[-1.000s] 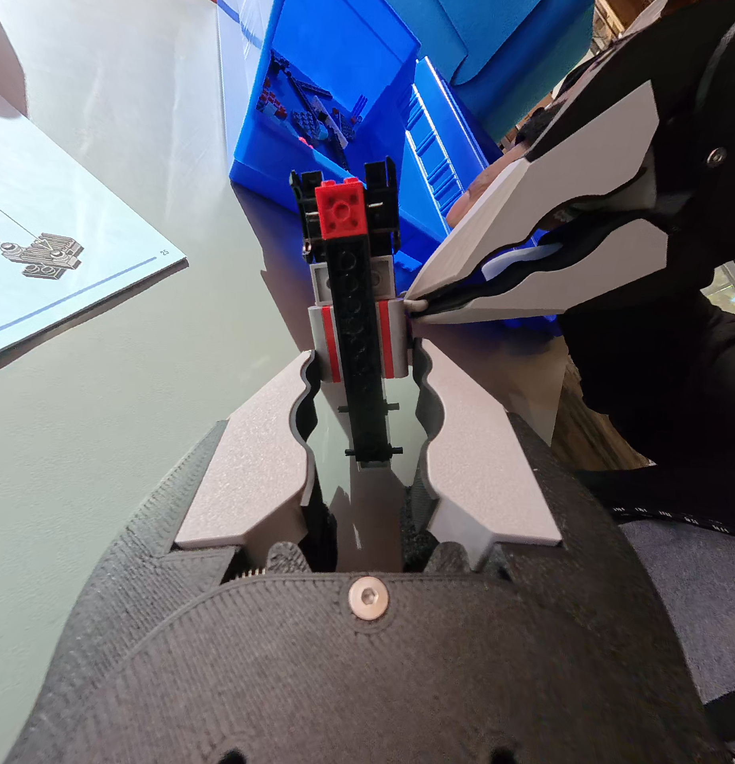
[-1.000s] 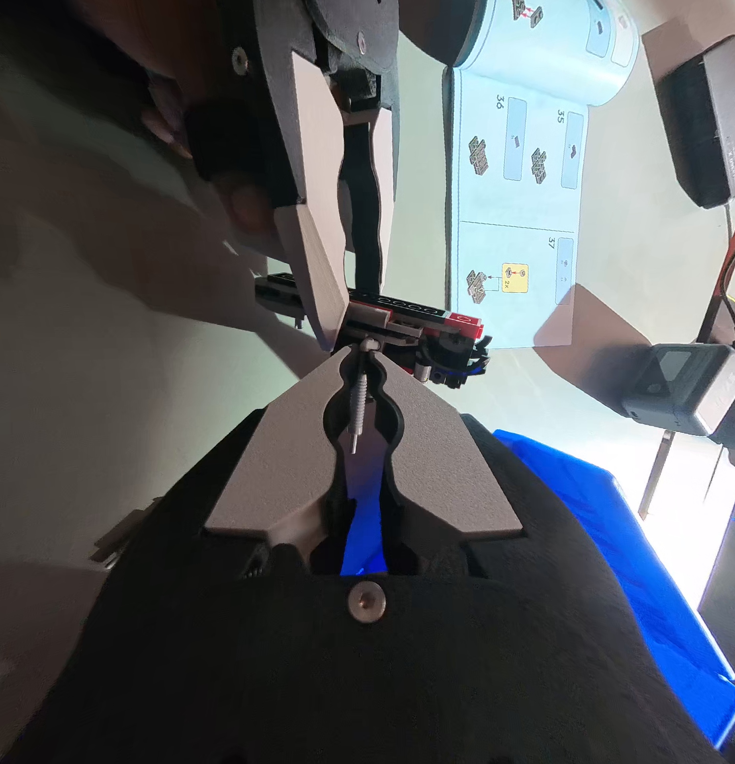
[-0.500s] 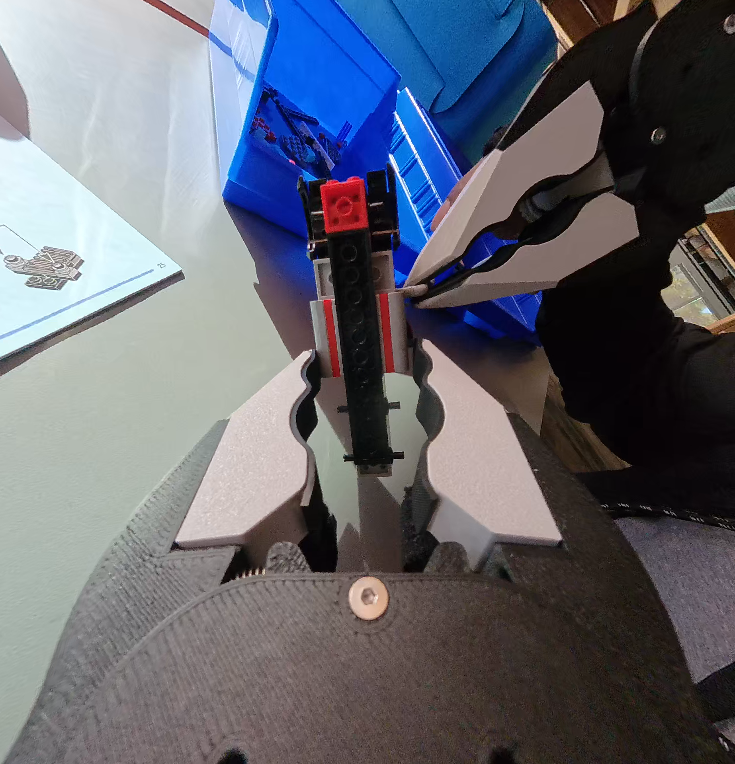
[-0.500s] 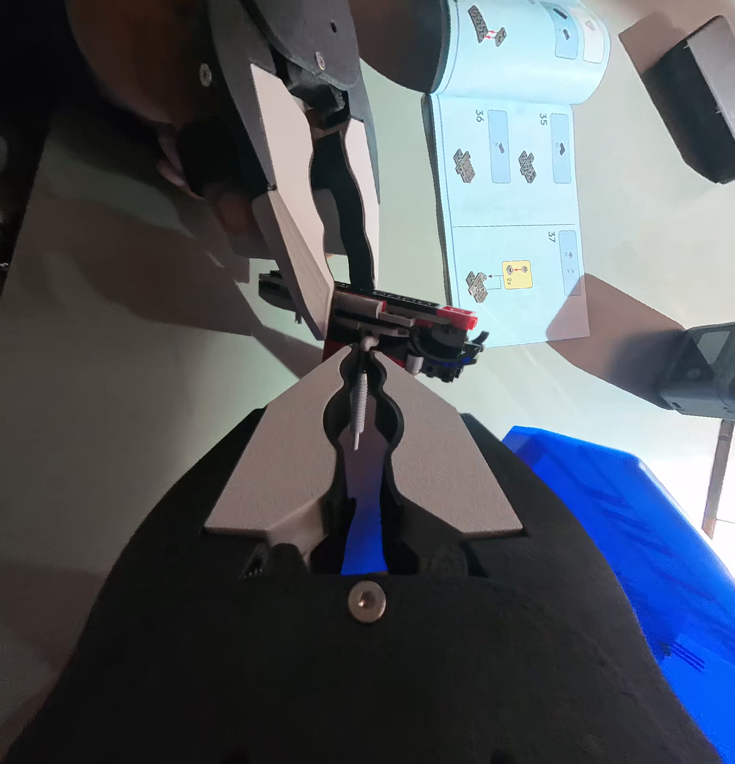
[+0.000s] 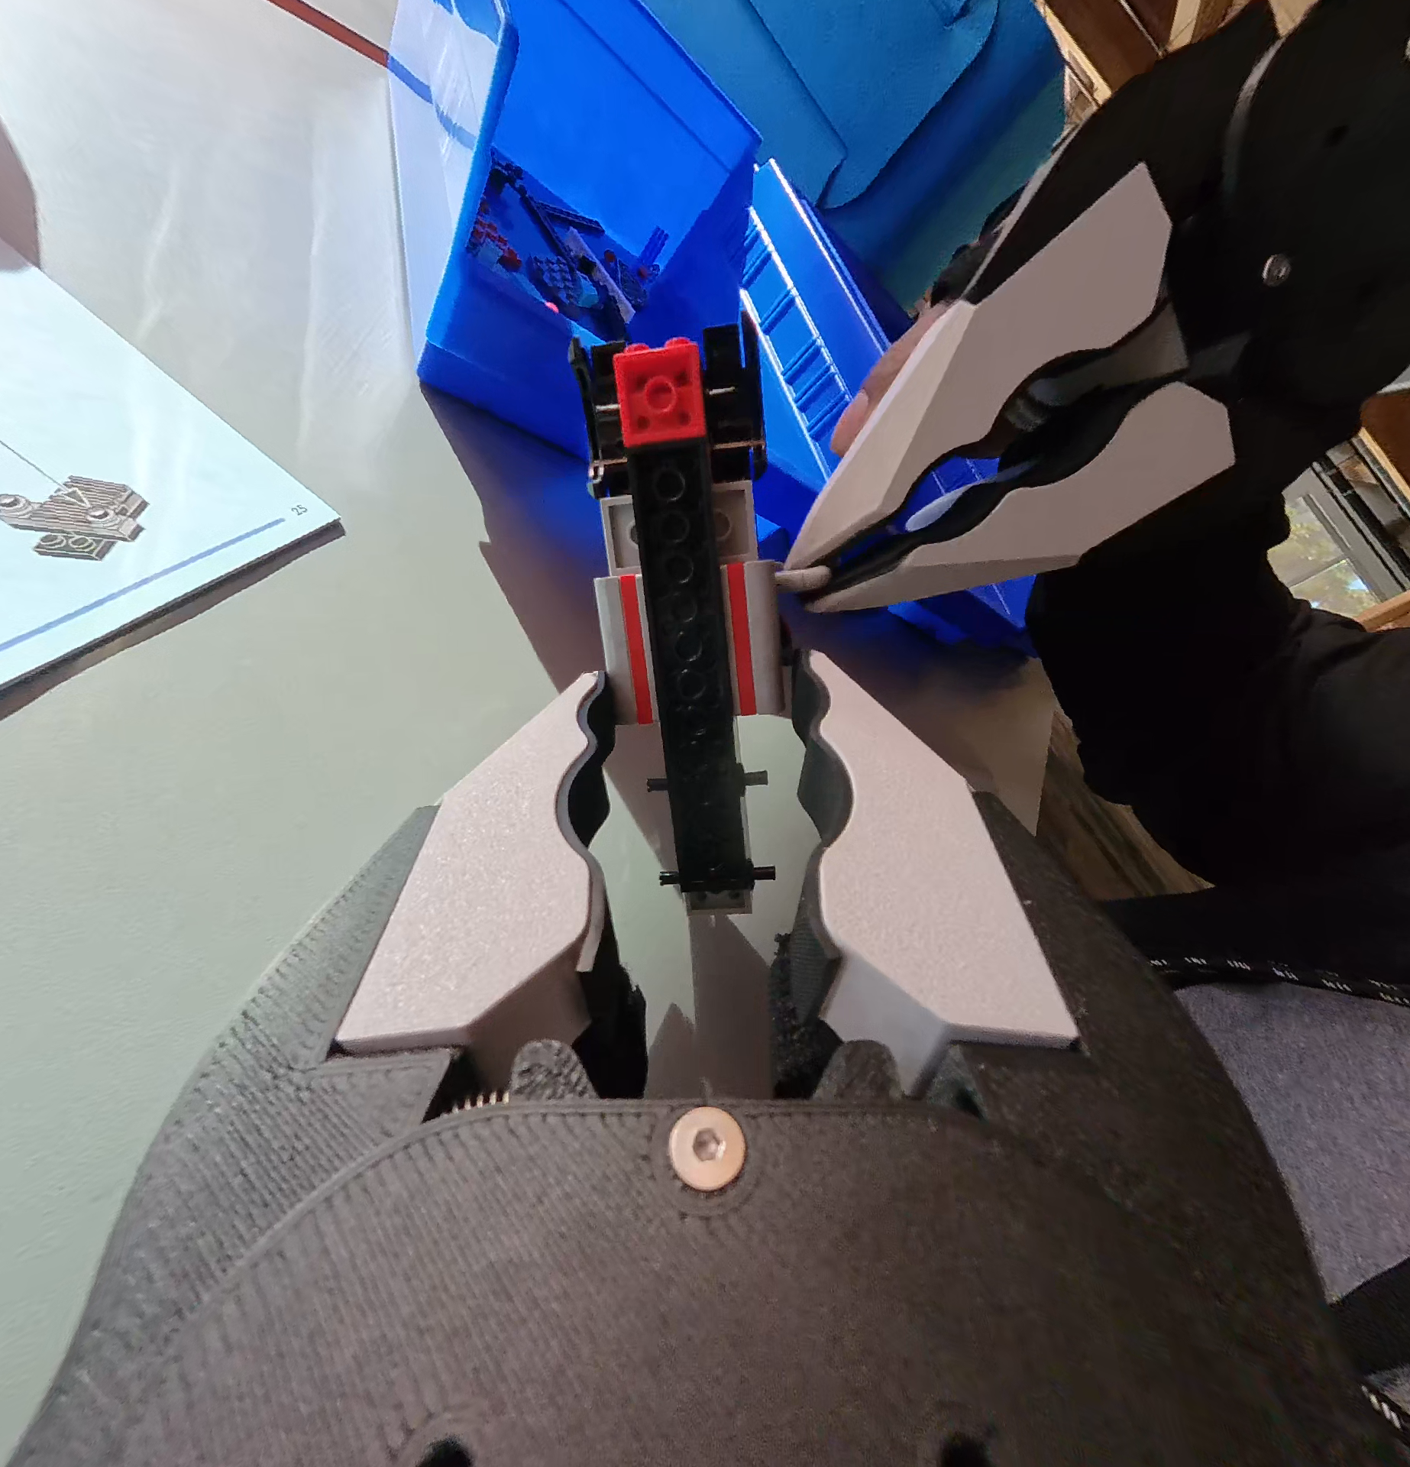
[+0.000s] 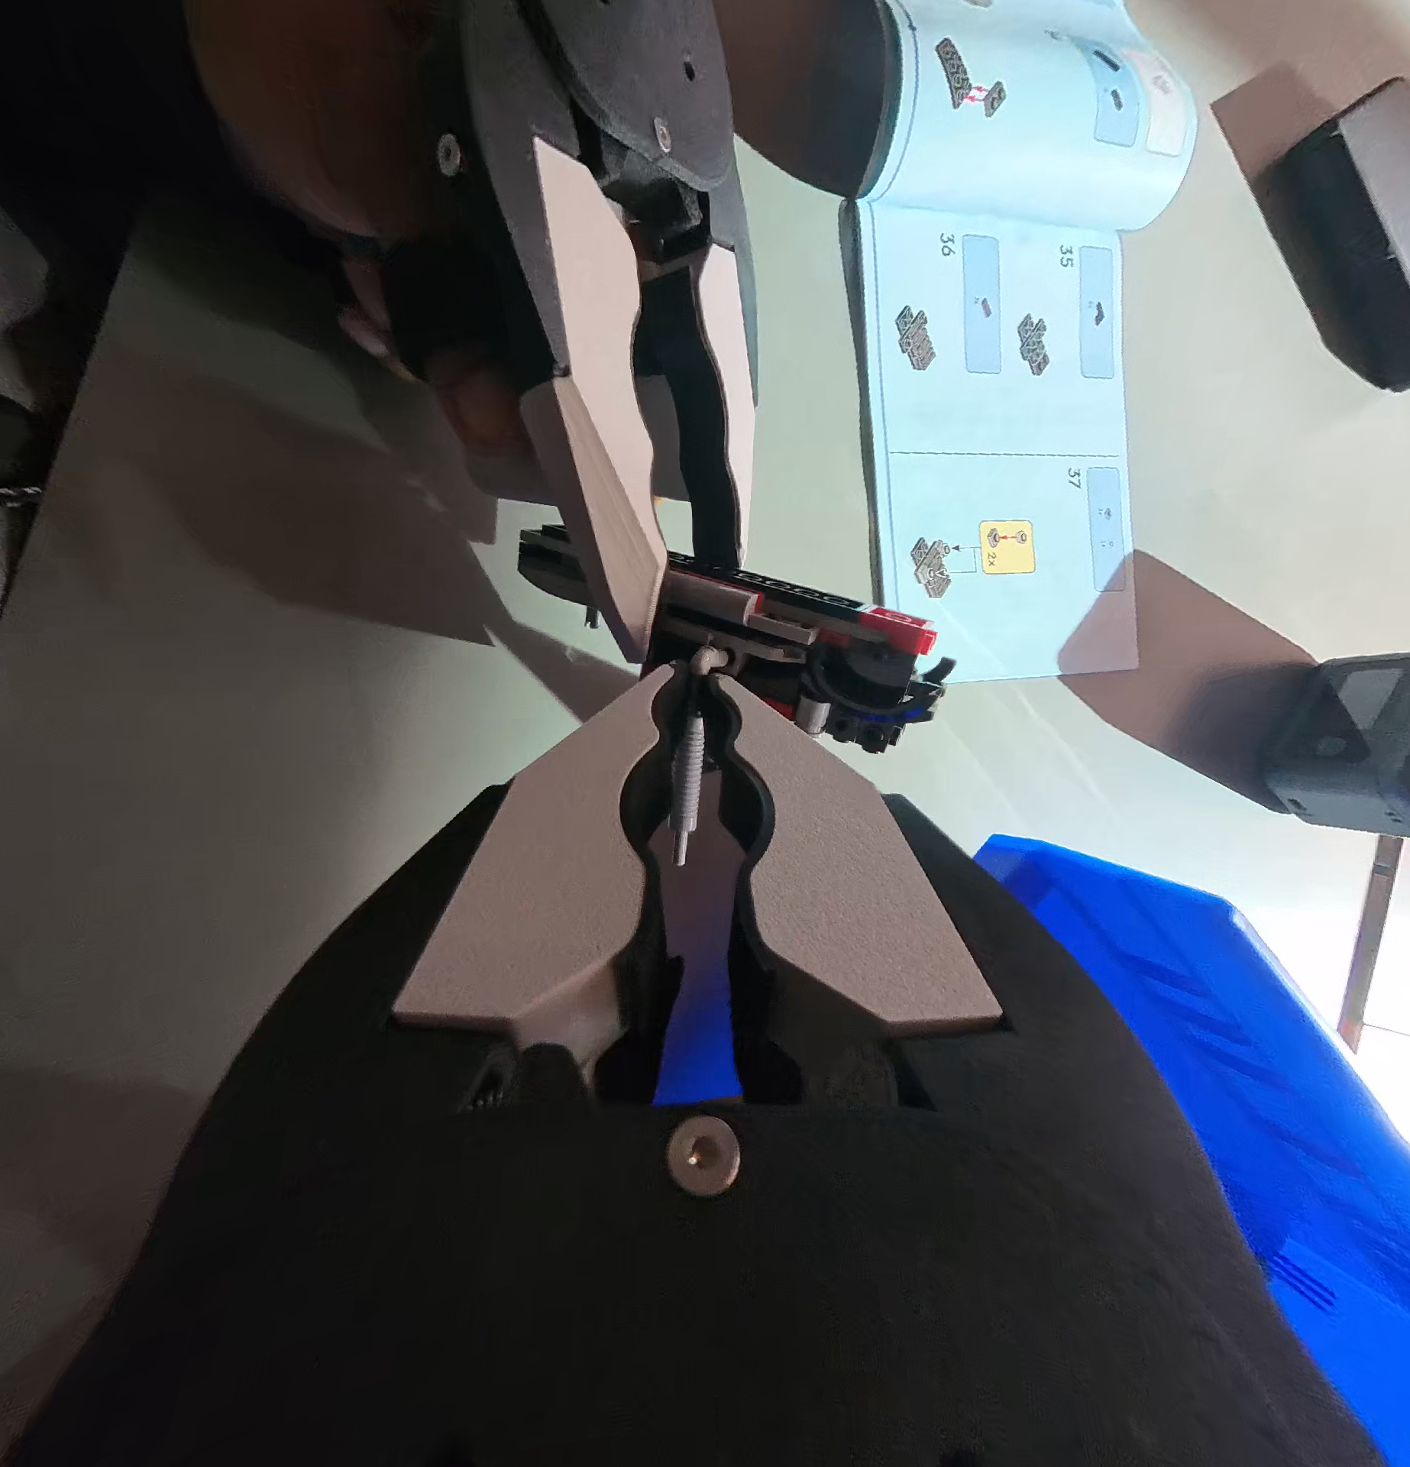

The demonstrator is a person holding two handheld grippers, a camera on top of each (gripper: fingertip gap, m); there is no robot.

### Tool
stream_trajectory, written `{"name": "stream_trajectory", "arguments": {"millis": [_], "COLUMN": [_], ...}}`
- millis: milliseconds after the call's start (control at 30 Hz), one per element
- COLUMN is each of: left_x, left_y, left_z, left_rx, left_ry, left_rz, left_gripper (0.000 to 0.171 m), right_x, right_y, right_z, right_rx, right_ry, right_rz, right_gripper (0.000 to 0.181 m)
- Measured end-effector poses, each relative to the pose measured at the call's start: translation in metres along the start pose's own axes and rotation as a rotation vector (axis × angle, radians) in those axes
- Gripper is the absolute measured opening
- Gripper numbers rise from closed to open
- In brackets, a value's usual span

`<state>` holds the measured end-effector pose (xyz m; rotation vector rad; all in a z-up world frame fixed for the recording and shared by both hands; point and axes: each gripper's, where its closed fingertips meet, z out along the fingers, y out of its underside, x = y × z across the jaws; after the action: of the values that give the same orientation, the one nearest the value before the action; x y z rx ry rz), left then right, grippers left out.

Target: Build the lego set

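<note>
Tabletop blue bin (image 5: 511, 349) holds loose bricks (image 5: 559, 262); left gripper (image 5: 698, 698) clamps model (image 5: 690, 603), right gripper (image 6: 698, 683) pinches pin (image 6: 686, 770)

Two grippers are visible, the left gripper (image 5: 695, 691) and the right gripper (image 6: 695, 671). One Lego model (image 5: 682, 603), one grey pin (image 6: 686, 766), one instruction booklet (image 6: 1003, 381), one blue bin (image 5: 575, 238) of loose pieces, two dark boxes (image 6: 1368, 238).
</note>
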<state>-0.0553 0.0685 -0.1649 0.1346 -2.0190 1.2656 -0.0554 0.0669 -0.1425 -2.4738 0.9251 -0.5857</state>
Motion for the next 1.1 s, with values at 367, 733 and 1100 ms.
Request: {"name": "stream_trajectory", "arguments": {"millis": [367,733,1100], "left_x": [-0.002,-0.004,-0.004], "left_y": [0.002,-0.001,-0.002], "left_z": [0.001,0.000,-0.002], "left_rx": [-0.011,-0.003,0.003], "left_ry": [-0.020,0.001,0.021], "left_rz": [0.003,-0.049,-0.080], "left_gripper": [0.046,0.046,0.046], "right_x": [0.000,0.006,0.009], "right_y": [0.002,0.000,-0.001], "right_z": [0.003,0.004,0.002], "right_rx": [-0.037,-0.026,0.013], "right_ry": [0.013,0.130,0.131], "right_rz": [-0.019,-0.112,-0.073], "right_gripper": [0.004,0.006,0.007]}}
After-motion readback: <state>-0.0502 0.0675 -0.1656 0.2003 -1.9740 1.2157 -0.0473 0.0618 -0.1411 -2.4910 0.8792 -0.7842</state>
